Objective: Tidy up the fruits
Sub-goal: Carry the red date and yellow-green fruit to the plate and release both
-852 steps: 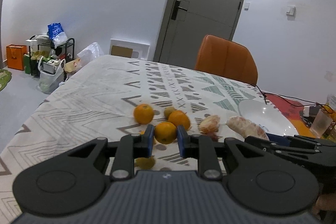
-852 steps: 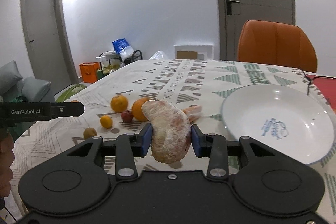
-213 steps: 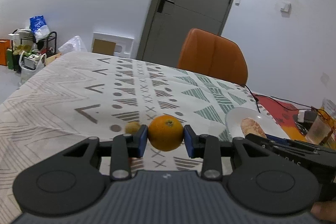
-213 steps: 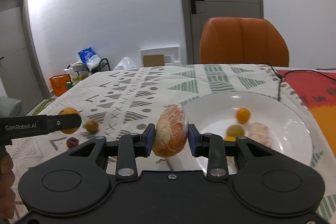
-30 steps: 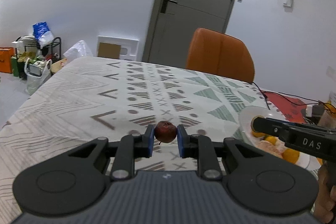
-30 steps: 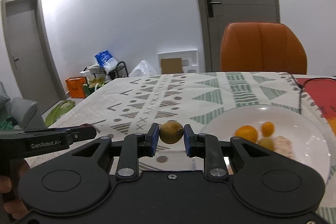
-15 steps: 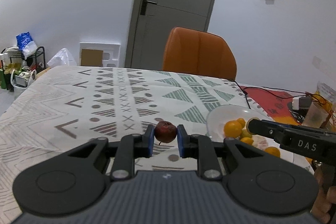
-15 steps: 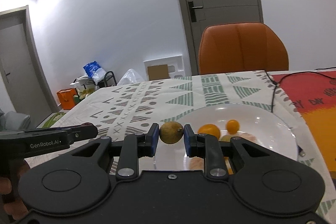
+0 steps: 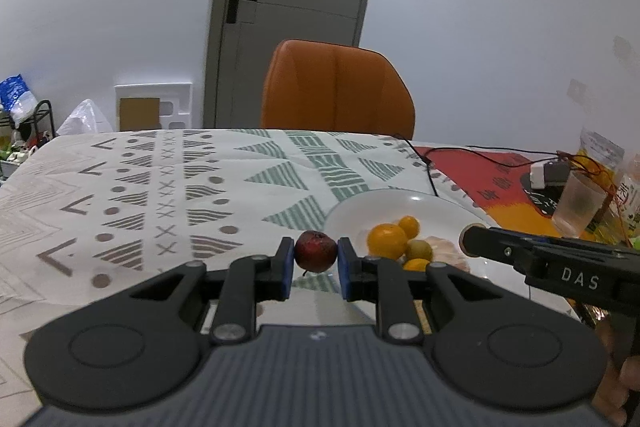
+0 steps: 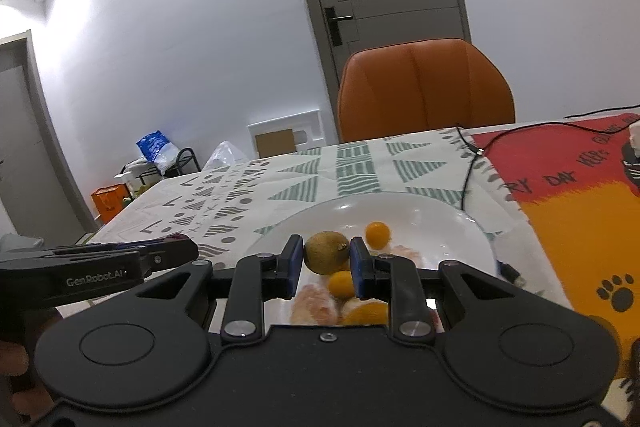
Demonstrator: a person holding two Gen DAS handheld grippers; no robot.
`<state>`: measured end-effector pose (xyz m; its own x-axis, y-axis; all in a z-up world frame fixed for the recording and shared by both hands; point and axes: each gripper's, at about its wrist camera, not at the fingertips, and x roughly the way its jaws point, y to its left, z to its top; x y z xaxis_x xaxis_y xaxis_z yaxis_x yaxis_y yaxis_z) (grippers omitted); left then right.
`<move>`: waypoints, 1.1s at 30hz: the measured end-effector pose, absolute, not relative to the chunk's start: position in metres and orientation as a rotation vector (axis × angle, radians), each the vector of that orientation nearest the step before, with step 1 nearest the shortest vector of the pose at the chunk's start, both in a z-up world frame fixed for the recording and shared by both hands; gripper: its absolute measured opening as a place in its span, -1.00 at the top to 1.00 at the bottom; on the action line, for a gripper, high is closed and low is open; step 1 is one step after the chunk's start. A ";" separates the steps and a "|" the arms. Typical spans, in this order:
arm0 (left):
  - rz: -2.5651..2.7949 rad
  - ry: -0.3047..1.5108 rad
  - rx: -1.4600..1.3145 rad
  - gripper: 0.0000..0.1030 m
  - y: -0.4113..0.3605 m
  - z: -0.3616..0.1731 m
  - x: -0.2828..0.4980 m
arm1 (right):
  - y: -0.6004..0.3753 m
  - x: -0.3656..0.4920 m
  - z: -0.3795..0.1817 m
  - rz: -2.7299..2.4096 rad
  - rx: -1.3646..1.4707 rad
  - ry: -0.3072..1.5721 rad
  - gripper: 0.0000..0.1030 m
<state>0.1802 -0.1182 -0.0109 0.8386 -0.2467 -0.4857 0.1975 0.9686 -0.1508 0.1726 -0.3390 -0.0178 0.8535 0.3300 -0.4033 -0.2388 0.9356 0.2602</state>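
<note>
A: What is shown to have changed within the last second?

B: The white plate [image 9: 400, 203] has been brought from the right margin to just ahead of the left gripper [image 9: 316, 259], whose jaws are clenched on 1 small dark-red fruit [image 9: 316, 251]. In the right wrist view, the right gripper [image 10: 326, 259] is now held above the plate's [image 10: 460, 227] interior, not beside its near rim as before, and is clamped on 1 brownish-green fruit [image 10: 326, 253].

A: Where is the rest of the fruit?

B: In the plate: 1 orange [image 9: 387, 240], smaller yellow-orange fruits [image 9: 409, 226] and peeled pieces, partly hidden behind the jaws. No loose fruit is seen on the patterned tablecloth [image 9: 160, 187].

A: What is implied for the task?

B: Both carried fruits are judged to be the last 2. The right one is placed for release; the left one is not yet over the rim.
</note>
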 end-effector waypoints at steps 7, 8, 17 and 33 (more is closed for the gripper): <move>-0.259 0.534 -0.076 0.59 -0.138 -0.013 0.189 | -0.361 0.175 -0.024 0.266 0.234 0.464 0.54; -0.259 0.536 -0.076 0.59 -0.140 -0.013 0.190 | -0.363 0.176 -0.025 0.264 0.236 0.465 0.54; -0.264 0.535 -0.056 0.53 -0.154 -0.014 0.197 | -0.378 0.180 -0.034 0.233 0.257 0.476 0.54; -0.195 0.537 -0.064 -0.12 -0.135 -0.013 0.192 | -0.384 0.180 -0.037 0.167 0.241 0.465 0.00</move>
